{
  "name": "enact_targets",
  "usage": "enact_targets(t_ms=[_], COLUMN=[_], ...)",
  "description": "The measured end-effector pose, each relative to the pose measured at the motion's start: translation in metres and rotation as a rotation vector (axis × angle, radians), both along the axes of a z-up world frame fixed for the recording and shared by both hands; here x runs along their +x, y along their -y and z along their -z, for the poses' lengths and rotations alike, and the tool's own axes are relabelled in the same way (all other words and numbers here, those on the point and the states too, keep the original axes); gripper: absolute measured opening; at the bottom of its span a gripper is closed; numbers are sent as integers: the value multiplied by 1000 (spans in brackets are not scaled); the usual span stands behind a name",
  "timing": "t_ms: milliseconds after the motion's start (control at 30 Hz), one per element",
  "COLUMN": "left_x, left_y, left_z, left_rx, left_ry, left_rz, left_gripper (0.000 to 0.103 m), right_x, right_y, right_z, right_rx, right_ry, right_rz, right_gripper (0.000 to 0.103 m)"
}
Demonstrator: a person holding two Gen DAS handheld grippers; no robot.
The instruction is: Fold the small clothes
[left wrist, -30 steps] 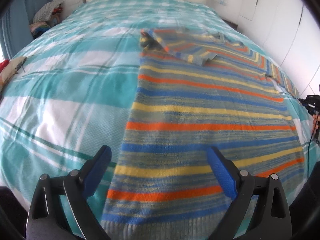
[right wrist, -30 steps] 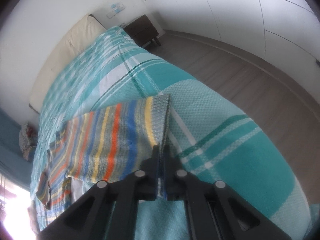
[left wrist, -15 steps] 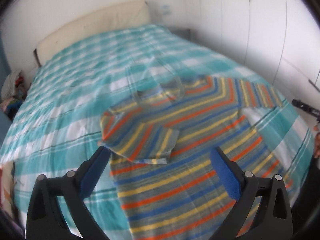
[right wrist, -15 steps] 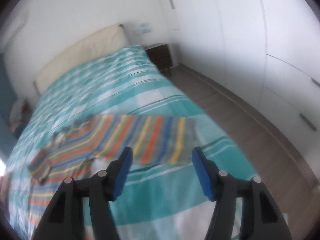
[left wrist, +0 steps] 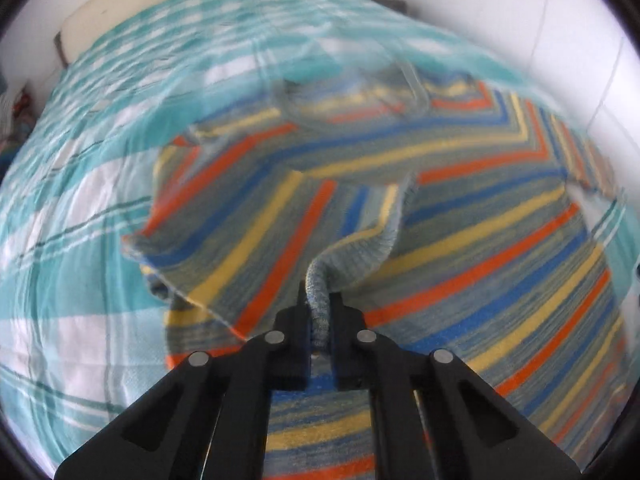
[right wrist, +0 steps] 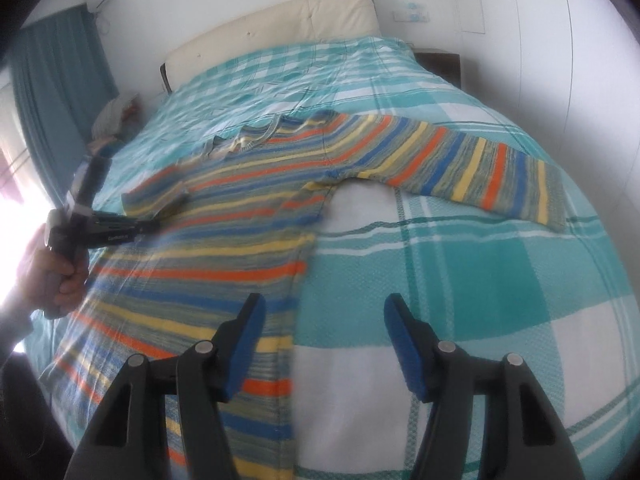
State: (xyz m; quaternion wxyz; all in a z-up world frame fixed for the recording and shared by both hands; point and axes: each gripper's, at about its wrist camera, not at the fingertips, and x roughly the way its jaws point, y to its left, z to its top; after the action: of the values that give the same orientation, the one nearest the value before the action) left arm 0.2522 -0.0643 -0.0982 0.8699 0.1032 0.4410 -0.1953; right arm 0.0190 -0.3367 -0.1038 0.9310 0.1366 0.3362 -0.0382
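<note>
Sweater cuff [left wrist: 320, 304], ribbed grey-blue, sits pinched between the jaws of your left gripper [left wrist: 319, 312] at lower centre of the left wrist view. Those jaws have just closed and now clamp tight on the knit, no gap showing. From the pinch, the sleeve [left wrist: 256, 232] rises and fans toward the upper left of that frame, folded across the body of the striped sweater [left wrist: 500, 248]. Picture is motion-blurred, so edges are soft.

Your right gripper [right wrist: 322, 344] stands at lower centre of the right wrist view. Its jaws are parted about halfway, blue pads [right wrist: 248, 344] facing each other, nothing between them; they hang above the sweater's side edge and the bedspread [right wrist: 480, 280]. They have just been opening, then held at that width.

Outward from there: the sweater lies flat on the bed, body running from lower left toward centre of the right wrist frame. Its other sleeve [right wrist: 460, 160] stretches straight out to the right, cuff end near the right side of the frame. Neckline [right wrist: 244, 140] points toward the headboard [right wrist: 280, 20] at upper centre.

At left edge of the right wrist view, your left hand [right wrist: 52, 272] grips the handle of the other gripper, whose tips reach onto the folded sleeve.

Teal and white checked bedspread covers the whole bed. Teal curtain [right wrist: 52, 92] hangs at upper left.
</note>
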Motion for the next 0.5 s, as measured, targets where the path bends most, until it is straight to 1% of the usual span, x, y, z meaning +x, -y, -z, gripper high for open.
enact_targets(t_ms=[67, 133, 167, 233, 300, 333, 367, 433, 500], left_x=[8, 18, 22, 27, 25, 24, 21, 19, 14], left_y=[-51, -117, -151, -214, -262, -278, -287, -288, -286], left_z=[-28, -45, -49, -47, -36, -29, -20, -3, 9], left_rx=[-157, -284, -327, -381, -413, -417, -424, -430, -434], left_ry=[12, 9, 6, -14, -47, -69, -95, -135, -147], left_rz=[-140, -329, -425, -597, -727, -764, -777, -777, -773], left_gripper=[5, 5, 5, 5, 5, 5, 5, 5, 5], right_x=[-2, -5, -6, -6, -3, -2, 0, 1, 3], right_y=[-2, -6, -8, -11, -14, -17, -19, -24, -27], right_z=[-4, -8, -10, -12, -10, -9, -8, -5, -1], right_rx=[-20, -47, -56, -59, -56, -57, -59, -70, -75], right_ry=[22, 41, 48, 55, 49, 45, 40, 30, 18], right_rz=[-6, -13, -17, -30, -44, -51, -59, -72, -80], right_gripper=[61, 61, 61, 61, 61, 61, 61, 61, 61])
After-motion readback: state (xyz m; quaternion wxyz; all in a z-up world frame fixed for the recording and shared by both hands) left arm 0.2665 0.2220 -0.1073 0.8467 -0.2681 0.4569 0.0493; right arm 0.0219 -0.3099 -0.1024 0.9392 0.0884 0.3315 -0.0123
